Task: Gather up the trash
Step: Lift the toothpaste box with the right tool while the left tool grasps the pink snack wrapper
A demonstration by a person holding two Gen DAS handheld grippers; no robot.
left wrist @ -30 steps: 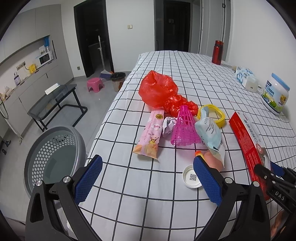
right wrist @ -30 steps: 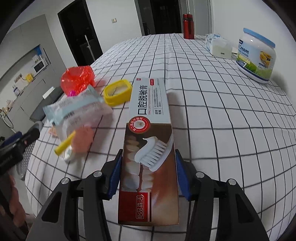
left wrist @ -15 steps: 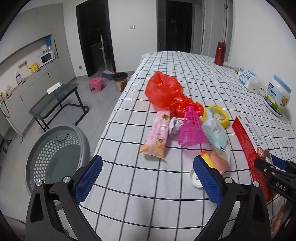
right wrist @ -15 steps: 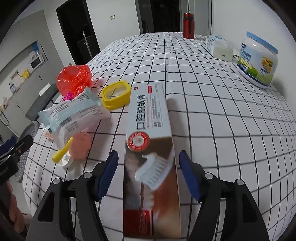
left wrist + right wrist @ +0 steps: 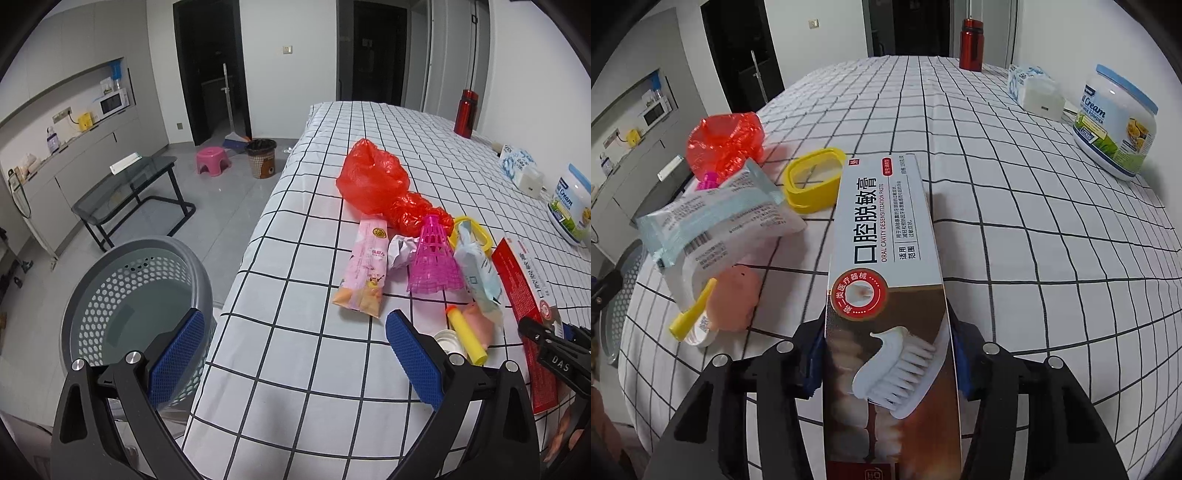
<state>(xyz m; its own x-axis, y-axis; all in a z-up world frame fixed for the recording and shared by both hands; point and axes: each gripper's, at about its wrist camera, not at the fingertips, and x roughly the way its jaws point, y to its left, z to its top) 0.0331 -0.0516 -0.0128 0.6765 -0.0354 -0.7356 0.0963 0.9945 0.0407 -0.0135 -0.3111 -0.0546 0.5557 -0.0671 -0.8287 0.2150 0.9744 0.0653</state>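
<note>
My right gripper (image 5: 888, 354) is shut on the near end of a long toothpaste box (image 5: 882, 254), whose far end points across the checked table (image 5: 1015, 221); the box also shows in the left wrist view (image 5: 524, 291). My left gripper (image 5: 295, 354) is open and empty above the table's near left edge. Trash lies in a cluster: a red plastic bag (image 5: 373, 181), a pink snack packet (image 5: 364, 273), crumpled paper (image 5: 400, 251), a pink plastic cone (image 5: 434, 258), a pale blue wipes pack (image 5: 476, 273), a yellow ring (image 5: 812, 181), a yellow tube (image 5: 466, 339).
A grey perforated basket (image 5: 136, 306) stands on the floor left of the table. A cream jar (image 5: 1115, 122), a tissue pack (image 5: 1034, 88) and a red bottle (image 5: 971, 44) stand at the far right. A glass side table (image 5: 129, 188) and a pink stool (image 5: 212, 158) are further left.
My right gripper opened around the toothpaste box half a second ago and has now closed on it again. The left gripper has drawn back and left, bringing the basket more into view.
</note>
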